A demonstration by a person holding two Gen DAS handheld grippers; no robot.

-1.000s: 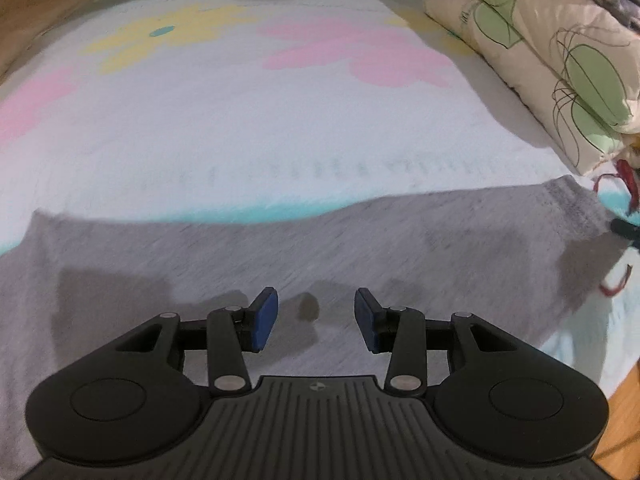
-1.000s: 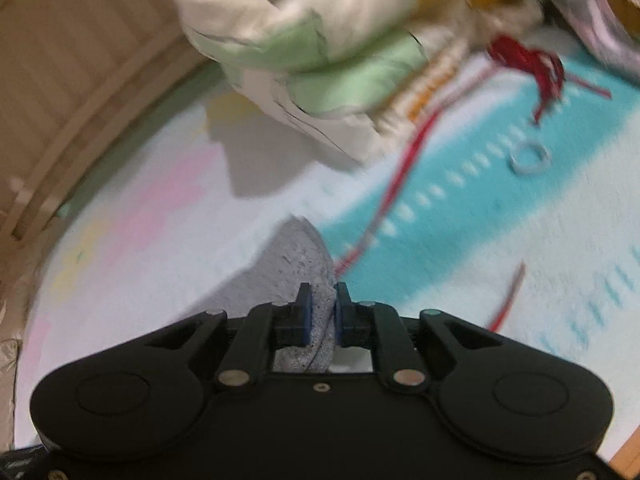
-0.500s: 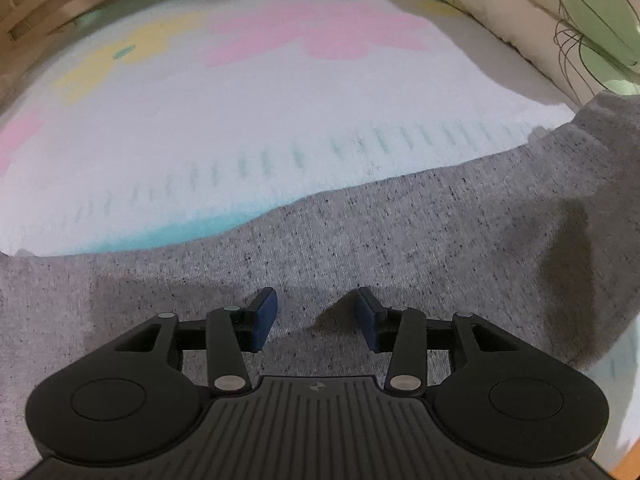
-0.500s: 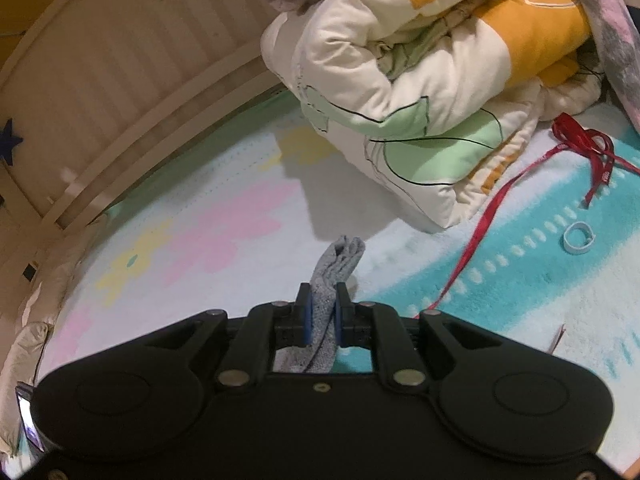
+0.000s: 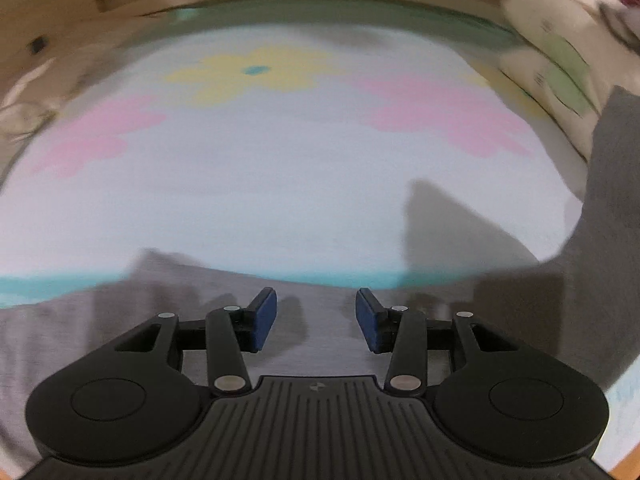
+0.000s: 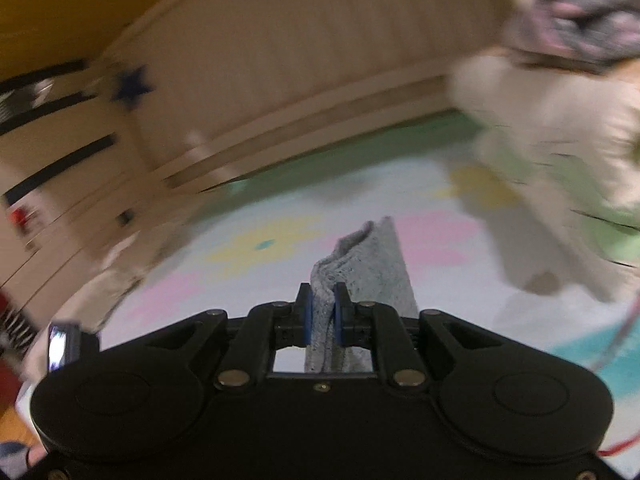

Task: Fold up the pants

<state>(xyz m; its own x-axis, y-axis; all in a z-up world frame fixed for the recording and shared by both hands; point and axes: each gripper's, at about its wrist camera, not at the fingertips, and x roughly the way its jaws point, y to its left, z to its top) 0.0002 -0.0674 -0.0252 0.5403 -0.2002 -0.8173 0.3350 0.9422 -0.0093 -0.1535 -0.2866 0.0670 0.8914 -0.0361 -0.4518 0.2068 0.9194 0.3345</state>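
Note:
The grey pants (image 5: 320,300) lie on the flowered blanket under my left gripper (image 5: 316,314), which is open and empty just above the cloth. At the right of the left wrist view one end of the pants (image 5: 612,208) rises up off the bed. My right gripper (image 6: 322,312) is shut on that grey pants end (image 6: 368,264), which sticks up between the blue pads and is held well above the blanket.
The white blanket (image 5: 280,184) with pink and yellow flowers covers the bed. A rolled quilt (image 6: 560,160) lies at the right, with a red ribbon (image 6: 616,340) beside it. A wooden bed rail (image 6: 300,120) runs along the far side.
My right gripper has lifted the pants end higher and swung it left over the bed. My left gripper has pulled back toward the near edge of the pants and stayed open.

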